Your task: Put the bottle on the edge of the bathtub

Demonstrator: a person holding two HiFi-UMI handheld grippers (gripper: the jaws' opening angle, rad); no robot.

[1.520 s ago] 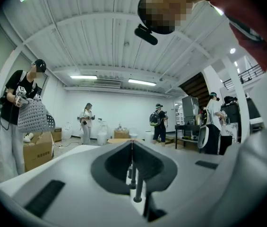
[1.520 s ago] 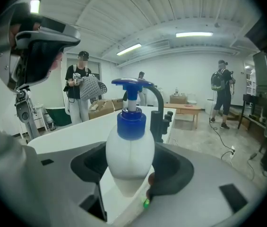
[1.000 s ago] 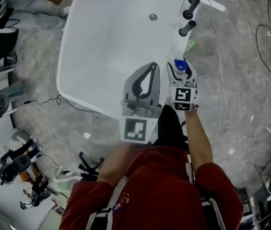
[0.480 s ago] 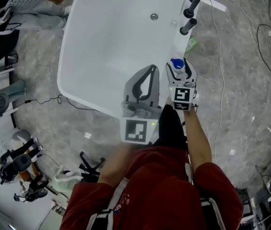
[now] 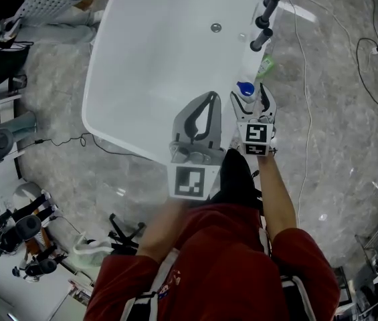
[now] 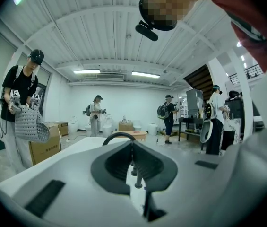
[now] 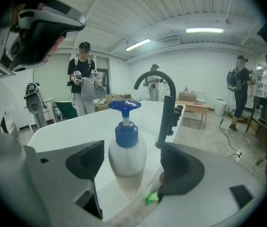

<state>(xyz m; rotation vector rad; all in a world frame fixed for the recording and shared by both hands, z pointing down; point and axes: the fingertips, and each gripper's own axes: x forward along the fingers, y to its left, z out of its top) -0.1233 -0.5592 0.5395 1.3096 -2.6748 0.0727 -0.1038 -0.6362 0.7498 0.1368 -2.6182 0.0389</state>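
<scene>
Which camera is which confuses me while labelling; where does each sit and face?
Head view: on the person's head, looking steeply down on the bathtub; shows red sleeves, left gripper, right gripper.
Left gripper view: on the left gripper, looking along its closed fingers across the bathtub; red sleeve above.
Right gripper view: on the right gripper, fingers just opened around the bottle, facing the faucet; headset upper left.
Shared: head and right gripper views both show bottle and faucet.

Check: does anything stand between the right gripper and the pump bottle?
Nothing visible does. The pump bottle stands upright on the bathtub rim between the right gripper's jaws, which have just been opening.
</scene>
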